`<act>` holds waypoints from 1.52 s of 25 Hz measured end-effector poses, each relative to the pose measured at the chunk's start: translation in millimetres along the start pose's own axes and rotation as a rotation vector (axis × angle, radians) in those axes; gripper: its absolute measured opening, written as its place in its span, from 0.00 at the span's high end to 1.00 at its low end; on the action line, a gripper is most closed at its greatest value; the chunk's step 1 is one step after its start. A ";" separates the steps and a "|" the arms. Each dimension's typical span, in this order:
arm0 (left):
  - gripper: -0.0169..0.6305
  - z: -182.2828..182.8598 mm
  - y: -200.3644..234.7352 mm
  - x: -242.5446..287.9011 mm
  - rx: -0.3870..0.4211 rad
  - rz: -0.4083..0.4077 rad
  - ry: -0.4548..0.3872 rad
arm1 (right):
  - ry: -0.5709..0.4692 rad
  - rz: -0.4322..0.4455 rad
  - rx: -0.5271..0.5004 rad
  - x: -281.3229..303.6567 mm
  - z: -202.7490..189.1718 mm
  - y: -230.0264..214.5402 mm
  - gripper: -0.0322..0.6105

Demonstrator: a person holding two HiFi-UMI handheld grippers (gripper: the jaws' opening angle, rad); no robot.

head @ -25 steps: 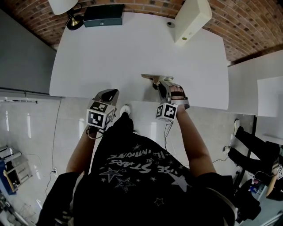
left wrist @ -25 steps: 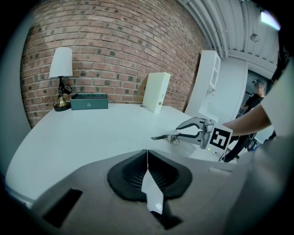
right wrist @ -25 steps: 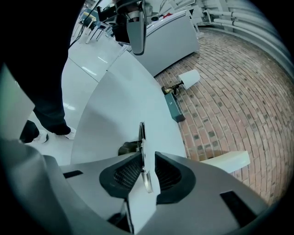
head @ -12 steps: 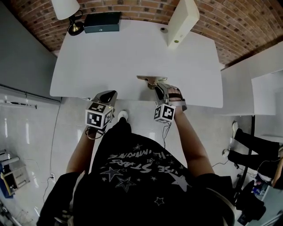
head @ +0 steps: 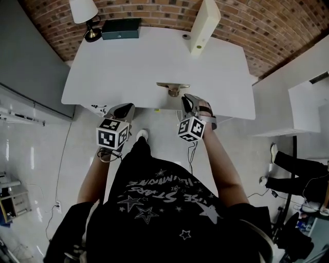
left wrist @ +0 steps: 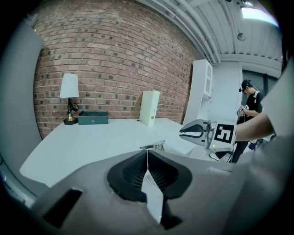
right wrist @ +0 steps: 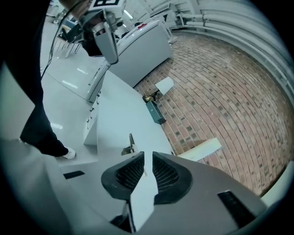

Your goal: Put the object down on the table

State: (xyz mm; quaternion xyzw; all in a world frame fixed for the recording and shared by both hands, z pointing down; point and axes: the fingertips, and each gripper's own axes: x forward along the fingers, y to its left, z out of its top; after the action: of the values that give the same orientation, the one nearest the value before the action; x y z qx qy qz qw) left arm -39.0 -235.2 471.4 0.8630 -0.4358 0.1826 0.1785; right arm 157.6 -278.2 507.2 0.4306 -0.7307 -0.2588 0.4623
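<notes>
— How is the left gripper held?

— Its jaws are seen pressed together, and nothing is clamped between them. It is held at the near edge of the white rectangular table, to the left of the other tool.

— And the right gripper?

— A narrow gap is left between its jaws, which are closing, and nothing is caught in that gap. It is held over the table's front edge.

— Where is the flat brass-coloured metal object found?

— It is gripped by neither tool. It is laid on the table near the front edge, just beyond the right gripper's tips and clear of them. In the right gripper view it is seen ahead of the jaws, slightly to their left.

— What is set farther back?

— Along the far edge a table lamp with a white shade, a dark green box beside it and a cream upright binder are lined up, well apart from the object. Behind them a red brick wall is seen.
</notes>
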 end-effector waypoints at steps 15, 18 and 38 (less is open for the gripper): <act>0.94 -28.8 -47.0 -66.1 -0.095 0.032 -0.021 | -0.168 0.012 0.414 -66.2 44.0 -3.8 0.95; 0.94 -38.2 -50.4 -56.6 -0.099 0.026 0.009 | -0.153 0.018 0.460 -65.8 33.9 0.9 0.95; 0.94 -110.6 -64.3 -94.4 -0.137 -0.041 0.090 | -0.031 -0.025 0.610 -106.1 25.8 41.3 0.95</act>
State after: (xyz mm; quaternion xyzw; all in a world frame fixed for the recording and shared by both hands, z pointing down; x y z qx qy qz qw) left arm -56.4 -82.8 513.5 0.8485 -0.4211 0.1872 0.2601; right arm 139.7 -166.1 480.0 0.5546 -0.7762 -0.0399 0.2974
